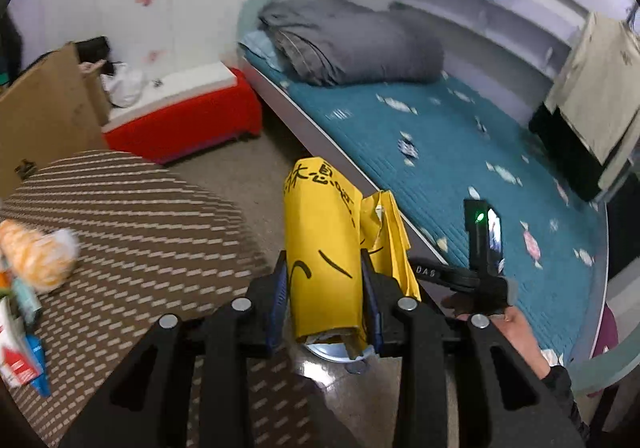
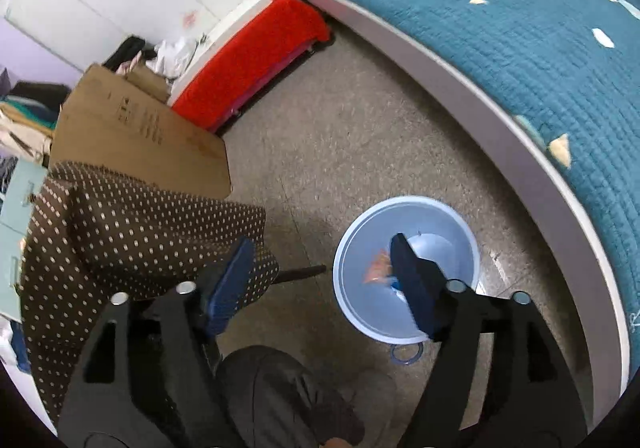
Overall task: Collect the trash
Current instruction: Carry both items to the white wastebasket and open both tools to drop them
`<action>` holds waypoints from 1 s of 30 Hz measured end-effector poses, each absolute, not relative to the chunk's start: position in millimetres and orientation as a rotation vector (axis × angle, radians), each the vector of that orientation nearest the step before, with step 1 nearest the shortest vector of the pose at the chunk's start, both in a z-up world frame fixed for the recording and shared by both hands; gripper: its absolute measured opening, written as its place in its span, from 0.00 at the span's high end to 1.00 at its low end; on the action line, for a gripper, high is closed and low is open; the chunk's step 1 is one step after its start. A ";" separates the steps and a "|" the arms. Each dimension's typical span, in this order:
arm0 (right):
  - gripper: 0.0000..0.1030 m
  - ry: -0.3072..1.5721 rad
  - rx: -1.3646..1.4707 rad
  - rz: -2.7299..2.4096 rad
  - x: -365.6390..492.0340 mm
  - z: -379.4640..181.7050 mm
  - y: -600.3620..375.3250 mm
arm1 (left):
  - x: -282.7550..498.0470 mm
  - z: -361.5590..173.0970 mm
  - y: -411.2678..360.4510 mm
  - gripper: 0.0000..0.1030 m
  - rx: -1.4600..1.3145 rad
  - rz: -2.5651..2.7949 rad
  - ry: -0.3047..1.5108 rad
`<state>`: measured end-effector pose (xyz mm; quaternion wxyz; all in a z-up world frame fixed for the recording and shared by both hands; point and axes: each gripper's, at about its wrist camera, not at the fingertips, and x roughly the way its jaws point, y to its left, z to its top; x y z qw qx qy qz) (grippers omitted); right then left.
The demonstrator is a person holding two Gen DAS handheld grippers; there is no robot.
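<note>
Left tongs (image 1: 325, 280): clenched on yellow paper packet (image 1: 322, 248), held upright above floor. Right tongs (image 2: 320, 280): released, nothing gripped, jaws spread over blue bin (image 2: 352, 244) on floor beside bed edge. Orange scrap (image 2: 376, 268) seen inside bin. Patterned table (image 1: 132, 216) at left; bed (image 1: 440, 152) beyond.

Crumpled yellow paper wrapper (image 1: 324, 248) upright, above a light-blue bin (image 2: 404, 224) on the floor, orange scrap (image 2: 378, 268) inside.
</note>
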<state>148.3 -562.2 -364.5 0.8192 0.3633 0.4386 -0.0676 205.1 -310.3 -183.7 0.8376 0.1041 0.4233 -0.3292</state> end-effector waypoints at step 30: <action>0.06 0.641 0.704 -0.243 87.7 -244.4 -567.9 | 219.9 -201.2 -360.5 0.14 0.303 -0.666 0.944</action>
